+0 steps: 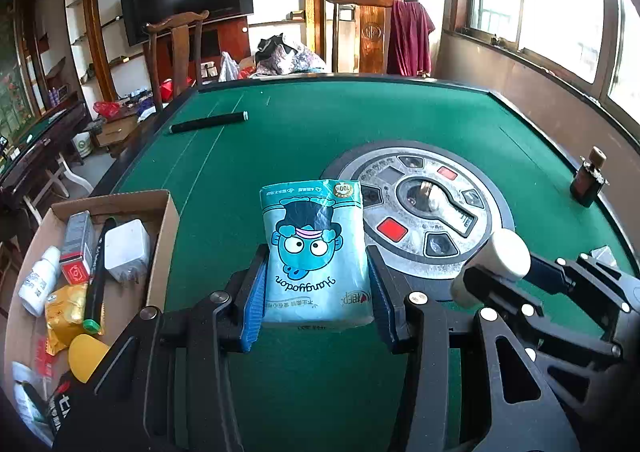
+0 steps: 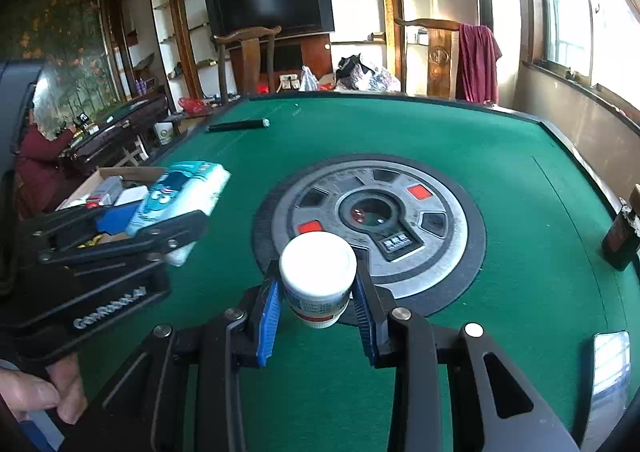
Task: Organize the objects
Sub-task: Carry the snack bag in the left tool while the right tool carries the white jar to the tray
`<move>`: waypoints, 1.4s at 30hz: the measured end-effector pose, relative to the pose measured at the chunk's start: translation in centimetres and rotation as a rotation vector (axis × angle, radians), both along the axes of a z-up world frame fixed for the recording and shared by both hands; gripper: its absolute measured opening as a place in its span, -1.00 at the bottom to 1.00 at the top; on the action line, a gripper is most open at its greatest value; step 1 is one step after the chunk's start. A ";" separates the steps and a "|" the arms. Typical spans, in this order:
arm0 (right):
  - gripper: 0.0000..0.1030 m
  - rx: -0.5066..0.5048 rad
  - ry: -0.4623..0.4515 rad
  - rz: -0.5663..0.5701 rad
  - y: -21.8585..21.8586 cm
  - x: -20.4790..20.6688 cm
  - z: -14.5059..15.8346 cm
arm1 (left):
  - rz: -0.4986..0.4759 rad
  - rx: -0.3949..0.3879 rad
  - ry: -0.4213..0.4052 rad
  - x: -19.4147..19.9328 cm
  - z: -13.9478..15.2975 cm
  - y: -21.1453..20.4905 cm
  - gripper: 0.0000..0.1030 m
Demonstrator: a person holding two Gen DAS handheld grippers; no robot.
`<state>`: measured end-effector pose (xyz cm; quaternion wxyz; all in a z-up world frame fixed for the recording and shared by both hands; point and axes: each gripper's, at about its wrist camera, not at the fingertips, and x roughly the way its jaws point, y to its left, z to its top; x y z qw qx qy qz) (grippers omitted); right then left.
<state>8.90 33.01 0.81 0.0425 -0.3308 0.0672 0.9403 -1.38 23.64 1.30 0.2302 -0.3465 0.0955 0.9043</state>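
My left gripper (image 1: 316, 292) is shut on a light-blue tissue pack (image 1: 316, 252) with a cartoon face, held above the green table just right of the cardboard box (image 1: 166, 236). The pack also shows in the right wrist view (image 2: 176, 192), near the box (image 2: 116, 172). My right gripper (image 2: 318, 304) is shut on a white round bottle (image 2: 318, 276), held above the table in front of the round centre panel (image 2: 372, 224). The bottle also shows in the left wrist view (image 1: 500, 264).
The box holds several items: a white adapter (image 1: 126, 248), a red-and-grey carton (image 1: 78, 248), a white bottle (image 1: 38, 280), a gold packet (image 1: 66, 312). A black tube (image 1: 208, 122) lies far left. A brown bottle (image 1: 588, 180) stands at the right edge. Chairs stand behind the table.
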 end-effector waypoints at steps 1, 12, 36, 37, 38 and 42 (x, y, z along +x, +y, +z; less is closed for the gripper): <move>-0.34 0.000 0.005 0.001 -0.2 0.1 0.1 | 0.001 0.003 0.003 0.0 0.1 0.0 -0.12; -0.35 -0.029 0.021 0.008 -2.0 0.3 0.7 | 0.031 0.028 0.035 0.2 1.2 -1.5 -0.12; -0.35 -0.064 0.021 0.047 -5.8 -0.4 0.4 | 0.080 0.096 0.074 0.5 3.3 -5.2 -0.12; -0.35 -0.063 0.022 0.049 -6.0 -0.5 0.4 | 0.082 0.097 0.075 0.5 3.3 -5.3 -0.12; -0.35 -0.062 0.021 0.051 -6.2 -0.5 0.4 | 0.086 0.099 0.075 0.5 3.4 -5.5 -0.12; -0.35 -0.063 0.022 0.058 -7.0 -0.7 0.4 | 0.096 0.107 0.074 0.4 3.5 -6.2 -0.12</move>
